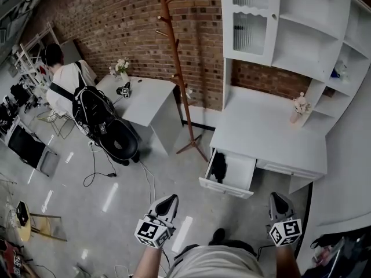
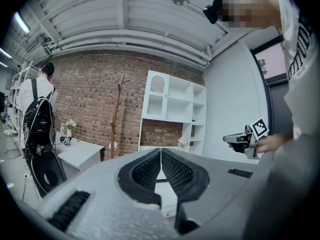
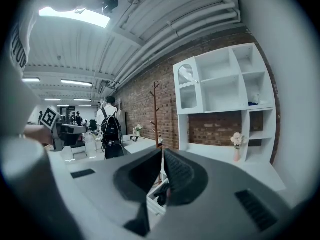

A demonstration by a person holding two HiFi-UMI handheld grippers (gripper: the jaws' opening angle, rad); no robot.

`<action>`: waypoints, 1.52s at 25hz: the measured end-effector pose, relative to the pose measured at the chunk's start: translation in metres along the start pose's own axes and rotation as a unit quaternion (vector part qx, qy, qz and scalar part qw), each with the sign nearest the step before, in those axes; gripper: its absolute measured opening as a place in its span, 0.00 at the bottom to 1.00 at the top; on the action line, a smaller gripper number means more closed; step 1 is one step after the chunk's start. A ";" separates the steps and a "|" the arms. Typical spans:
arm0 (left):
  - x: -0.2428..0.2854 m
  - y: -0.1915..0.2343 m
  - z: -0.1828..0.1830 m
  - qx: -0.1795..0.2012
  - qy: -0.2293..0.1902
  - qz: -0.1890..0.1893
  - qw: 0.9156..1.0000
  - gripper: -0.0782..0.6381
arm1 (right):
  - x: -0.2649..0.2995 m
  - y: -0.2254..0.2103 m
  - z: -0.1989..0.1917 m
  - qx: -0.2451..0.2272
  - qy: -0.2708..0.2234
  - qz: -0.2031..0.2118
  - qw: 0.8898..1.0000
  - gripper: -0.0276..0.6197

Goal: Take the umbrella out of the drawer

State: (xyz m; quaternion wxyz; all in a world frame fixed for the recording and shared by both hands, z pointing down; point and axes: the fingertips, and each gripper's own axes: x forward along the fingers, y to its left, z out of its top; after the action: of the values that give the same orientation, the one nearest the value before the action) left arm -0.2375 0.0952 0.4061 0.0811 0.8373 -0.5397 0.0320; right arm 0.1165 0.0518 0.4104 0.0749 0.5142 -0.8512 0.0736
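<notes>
The white desk [image 1: 272, 135] has its drawer [image 1: 240, 175] pulled out, and a black folded umbrella [image 1: 219, 167] lies in the drawer's left part. Both grippers hover over the floor well short of the drawer. My left gripper [image 1: 168, 201] is shut and empty, its fingertips meeting in the left gripper view [image 2: 161, 151]. My right gripper [image 1: 278, 201] also shows its jaws closed together with nothing held [image 3: 163, 151]. Through the gap below its jaws, the drawer [image 3: 152, 204] and the dark umbrella [image 3: 161, 196] show.
A wooden coat rack [image 1: 179, 68] stands left of the desk. A white shelf unit [image 1: 301, 33] rises above it, with a small flower vase [image 1: 300, 106] on the desktop. A person with a black backpack [image 1: 87, 106] stands by a second white desk [image 1: 148, 100].
</notes>
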 end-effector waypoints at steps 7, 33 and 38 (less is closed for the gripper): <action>0.046 -0.014 -0.001 0.001 0.009 -0.006 1.000 0.15 | 0.022 -0.032 -0.007 0.005 0.011 0.008 1.000 0.09; 0.130 -0.016 -0.024 0.002 0.038 -0.045 0.998 0.15 | 0.056 -0.064 -0.030 0.020 0.028 -0.013 0.999 0.09; 0.164 -0.001 -0.029 0.011 0.052 -0.056 0.997 0.15 | 0.075 -0.071 -0.028 0.024 0.032 -0.024 0.999 0.09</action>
State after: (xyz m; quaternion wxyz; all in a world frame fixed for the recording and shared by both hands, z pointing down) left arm -0.1671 -0.0471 0.4578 0.1016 0.8644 -0.4863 0.0766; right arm 0.1458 -0.0403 0.4561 0.0917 0.5338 -0.8336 0.1087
